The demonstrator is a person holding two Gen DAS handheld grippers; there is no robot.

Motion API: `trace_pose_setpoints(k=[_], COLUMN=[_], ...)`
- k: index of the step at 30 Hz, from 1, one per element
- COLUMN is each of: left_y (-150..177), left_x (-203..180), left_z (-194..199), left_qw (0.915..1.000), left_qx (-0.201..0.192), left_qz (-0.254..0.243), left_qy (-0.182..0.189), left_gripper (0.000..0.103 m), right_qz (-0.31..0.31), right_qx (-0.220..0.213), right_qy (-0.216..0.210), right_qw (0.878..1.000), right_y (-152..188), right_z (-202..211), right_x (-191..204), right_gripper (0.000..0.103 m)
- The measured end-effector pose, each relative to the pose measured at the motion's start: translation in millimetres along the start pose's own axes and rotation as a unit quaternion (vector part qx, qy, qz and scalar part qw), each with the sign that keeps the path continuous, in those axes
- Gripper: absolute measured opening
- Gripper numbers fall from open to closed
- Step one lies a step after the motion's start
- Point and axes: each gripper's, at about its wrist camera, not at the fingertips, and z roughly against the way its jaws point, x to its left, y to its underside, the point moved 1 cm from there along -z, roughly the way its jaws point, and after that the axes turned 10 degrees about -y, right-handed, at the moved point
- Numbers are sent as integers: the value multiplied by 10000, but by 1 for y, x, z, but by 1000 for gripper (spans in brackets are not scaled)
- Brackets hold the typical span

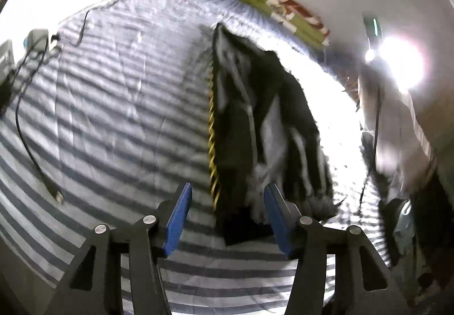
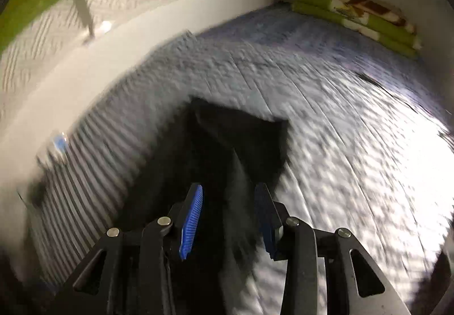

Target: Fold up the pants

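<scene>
**Both grippers released above the folded pants**

The left gripper stands released, its blue pads well apart with nothing between them; through the gap shows the near end of the pants and the striped bed beneath. The right gripper is likewise parted, a little narrower, and hangs over the dark cloth without visibly pinching it, though its view is heavily blurred.

The pants lie on the bed as a long dark band already doubled lengthwise, one leg over the other by the look of it, with a yellow braided trim along the edge away from the bright lamp. Their far end reaches toward the folded green blanket at the wall.

The fabric looks soft, light and limp: it will sag and crease rather than hold a shape, and a single layer may slip free. A sensible hold would pinch all layers together at the near end's two corners, one gripper to each, so the band can be carried over toward the blanket-side end.
</scene>
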Motion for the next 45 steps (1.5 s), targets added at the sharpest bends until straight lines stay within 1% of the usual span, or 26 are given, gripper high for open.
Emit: trace_pose_setpoints(k=[2, 4, 6, 7, 9, 10, 12, 13, 15, 16, 18, 19, 22, 25, 27, 29, 31, 32, 35, 37, 38, 39, 40, 42, 44, 45], left_y=[-10, -20, -27, -27, -25, -21, -14, -14, -18, -21, -18, -14, 0, 27, 37, 45, 49, 50, 54, 49, 40, 33, 22, 8, -5, -7], left_x=[-6, -18, -34, -41, -51, -56, -55, -54, -61, -72, -102, -120, -152, -179, -183, -183, -183, -184, -183, -180, -174, -170, -161, -141, -106, -91], left_z=[12, 12, -4, -15, -41, -56, -78, -80, -68, -60, -51, -52, -67, -85, -99, -109, -109, -109, -106, -92, -76, -61, -40, -22, -16, -14], left_qw=[9997, 9990, 9978, 9976, 9962, 9937, 9854, 9840, 9900, 9909, 9881, 9862, 9789, 9664, 9636, 9611, 9610, 9605, 9610, 9622, 9643, 9665, 9707, 9771, 9863, 9896], left_qx=[-203, -296, -30, 78, 359, 523, 734, 696, 513, 354, 78, 116, 460, 796, 983, 1129, 1125, 1136, 1204, 1260, 1128, 931, 556, 150, 2, 12], left_qz=[-57, -298, -563, -611, -784, -983, -1191, -1146, -997, -1095, -1483, -1648, -1935, -2385, -2429, -2467, -2469, -2479, -2414, -2289, -2194, -2157, -2140, -2047, -1646, -1441], left_qy=[87, 156, 343, 320, 88, -118, -966, -1177, -859, -697, -408, -92, 471, 541, 533, 509, 538, 560, 616, 765, 965, 1030, 946, 570, 97, 27], left_gripper=[57, 57, 57, 57, 56, 56, 52, 52, 52, 52, 52, 52, 52, 52, 52, 52, 52, 52, 52, 52, 52, 53, 53, 54, 53, 53], right_qz=[-184, -339, -289, -229, -324, -484, -927, -1183, -1636, -1732, -1845, -1900, -2151, -2263, -2275, -2143, -1922, -1838, -1552, -1547, -1654, -1812, -1908, -1883, -1591, -1351], right_qx=[105, 179, 299, 351, 343, 265, 62, -1, -52, -12, 100, 178, 357, 458, 478, 494, 540, 549, 606, 642, 647, 554, 378, 118, 179, 217], right_qy=[-115, -325, -360, -384, -492, -506, -635, -785, -1091, -1147, -1106, -1072, -1334, -1551, -1677, -1590, -1204, -868, -508, -638, -813, -1108, -1238, -1204, -1132, -1032], right_qw=[9997, 9987, 9985, 9984, 9977, 9972, 9936, 9899, 9805, 9782, 9765, 9758, 9668, 9605, 9580, 9625, 9724, 9776, 9847, 9838, 9807, 9756, 9731, 9746, 9806, 9852], right_y=[37, 63, 84, 87, 84, 76, 61, 51, 31, 22, 8, 4, 4, 5, 6, 6, 5, 4, 1, 2, 3, 6, 11, 29, 49, 64], right_z=[4, 3, 0, -2, -5, -4, -1, -2, -10, -18, -37, -48, -70, -81, -83, -82, -82, -83, -87, -83, -79, -70, -58, -28, -8, 5], right_x=[-5, -7, 2, 5, 2, -6, -29, -42, -66, -73, -82, -86, -95, -96, -96, -93, -91, -91, -89, -87, -88, -91, -93, -90, -76, -64], right_gripper=[35, 35, 35, 35, 35, 35, 35, 35, 35, 35, 35, 35, 35, 35, 34, 6, 5, 4, 5, 8, 16, 20, 23, 23, 23, 23])
